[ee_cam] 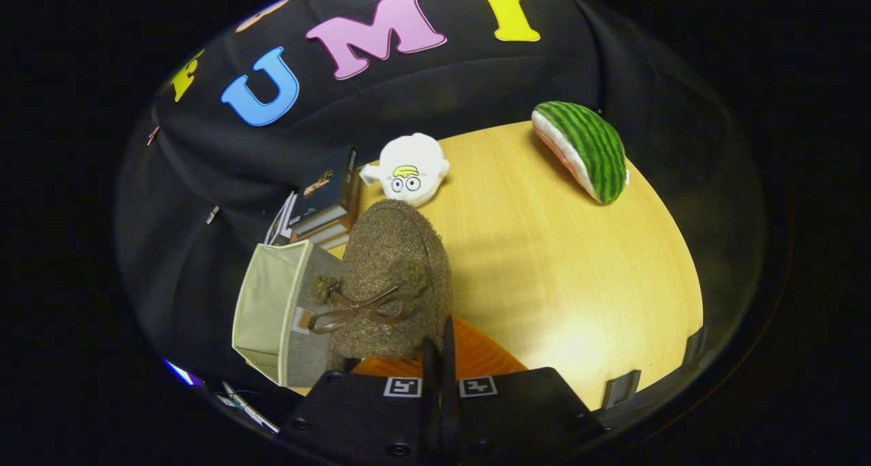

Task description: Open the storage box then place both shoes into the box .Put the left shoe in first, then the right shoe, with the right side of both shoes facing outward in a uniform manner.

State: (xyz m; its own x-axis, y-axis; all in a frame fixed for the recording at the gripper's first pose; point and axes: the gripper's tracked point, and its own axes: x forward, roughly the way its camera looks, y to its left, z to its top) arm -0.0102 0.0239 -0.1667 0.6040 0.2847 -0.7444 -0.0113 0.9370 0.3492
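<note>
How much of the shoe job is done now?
The storage box already stands open. The gripper is shut on a fuzzy brown shoe with a bow, lifted beside the box. Left: putting it inside; whether any shoe is already in, I can't tell.

So the shoe here is a fuzzy brown slipper-type shoe with a dark brown ribbon bow and two little pompoms on top [391,282]. It's up off the wooden table, toe pointing away from the camera, and its orange lining shows at the back end, right where the gripper [441,357] has its two fingers pressed tight together on the heel edge. Just beside it on the left sits the storage box, a pale beige fabric cube with a grey inside [272,309]. The box is open and tipped toward the shoe, so you can see into it, and the shoe's side overlaps its opening.
</note>
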